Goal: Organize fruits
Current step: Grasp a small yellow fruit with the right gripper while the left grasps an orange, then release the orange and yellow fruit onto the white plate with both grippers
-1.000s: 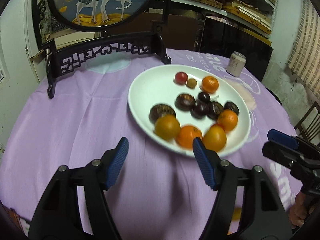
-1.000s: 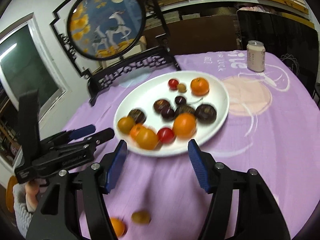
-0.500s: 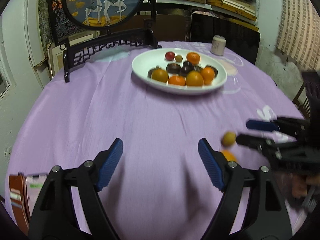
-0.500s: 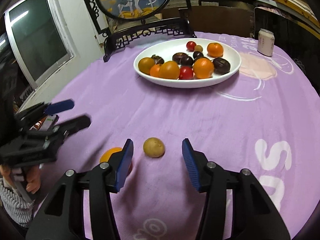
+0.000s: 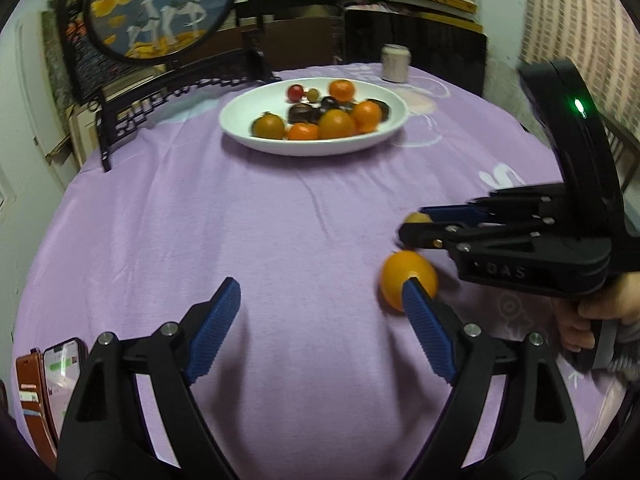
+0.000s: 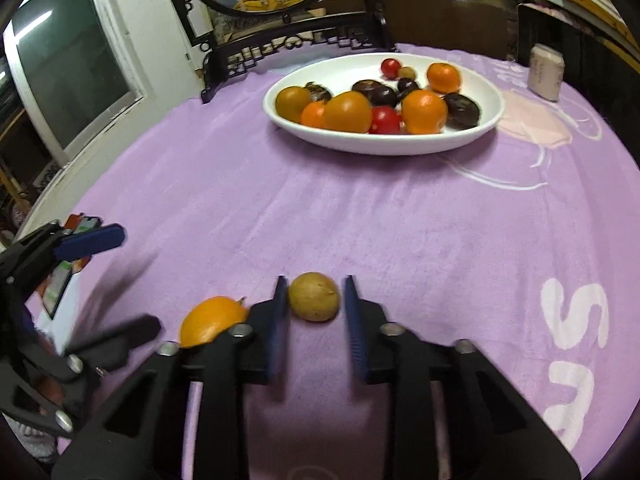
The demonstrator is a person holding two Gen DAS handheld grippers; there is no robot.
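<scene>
Two loose fruits lie on the purple cloth near the front. My right gripper is shut on the small yellow-brown fruit, a pad on each side; in the left wrist view this fruit peeks out between the right gripper's fingers. Just left of it lies an orange fruit. My left gripper hangs low over the cloth, jaws opening, nothing between them; the orange fruit sits just beyond its right fingertip. The white plate at the back holds several oranges, dark fruits and small red ones.
A pale drink can stands behind the plate on the right. A round deer screen on a black carved stand fills the back left. A phone and a wallet lie at the table's near left edge. A hand grips the right tool.
Both grippers have drawn back from the plate toward the table's near side and sunk. The right jaws have closed onto the small yellow-brown fruit. The left jaws have widened beside the orange fruit.
</scene>
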